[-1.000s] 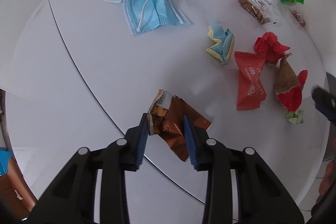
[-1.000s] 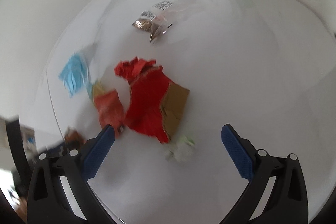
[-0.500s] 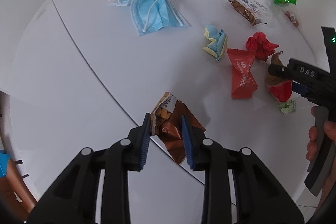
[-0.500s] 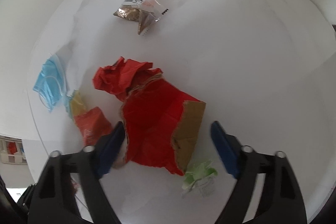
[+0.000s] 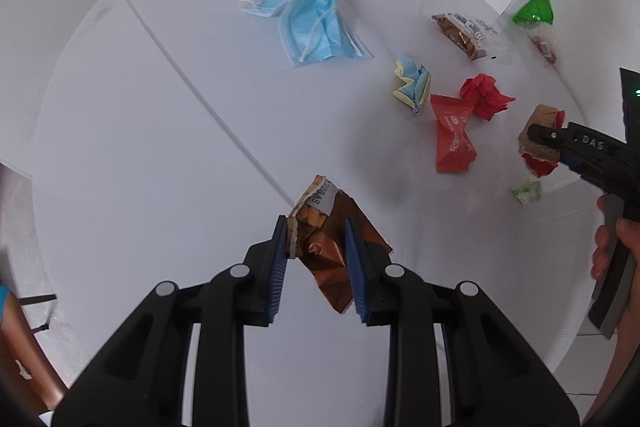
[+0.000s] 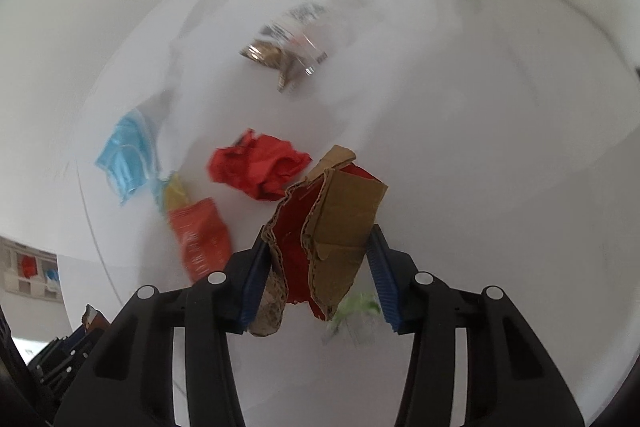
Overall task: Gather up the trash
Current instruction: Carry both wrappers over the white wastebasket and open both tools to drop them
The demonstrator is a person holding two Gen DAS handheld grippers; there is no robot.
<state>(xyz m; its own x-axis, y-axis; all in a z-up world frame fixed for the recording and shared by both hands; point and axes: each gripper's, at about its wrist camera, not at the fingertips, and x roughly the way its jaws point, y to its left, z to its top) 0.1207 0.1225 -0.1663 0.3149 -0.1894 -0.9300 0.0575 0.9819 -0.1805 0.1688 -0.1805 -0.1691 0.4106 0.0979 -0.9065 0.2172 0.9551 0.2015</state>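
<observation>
The left hand-held gripper (image 5: 316, 259) is closed on a brown snack wrapper (image 5: 328, 239), its long axis running along the fingers, above the white worktop (image 5: 160, 147). The right hand-held gripper (image 6: 316, 279) clamps a torn red-and-brown cardboard scrap (image 6: 328, 227), standing upright. A red paper ball (image 6: 260, 167), red packet (image 6: 200, 239) and blue face mask (image 6: 124, 159) lie nearby.

The left gripper (image 5: 316, 259) was clamped on the brown wrapper (image 5: 324, 247). The right gripper (image 6: 316, 279) was closed around the torn cardboard (image 6: 324, 247), and its handle was held by a hand (image 5: 614, 259).
</observation>
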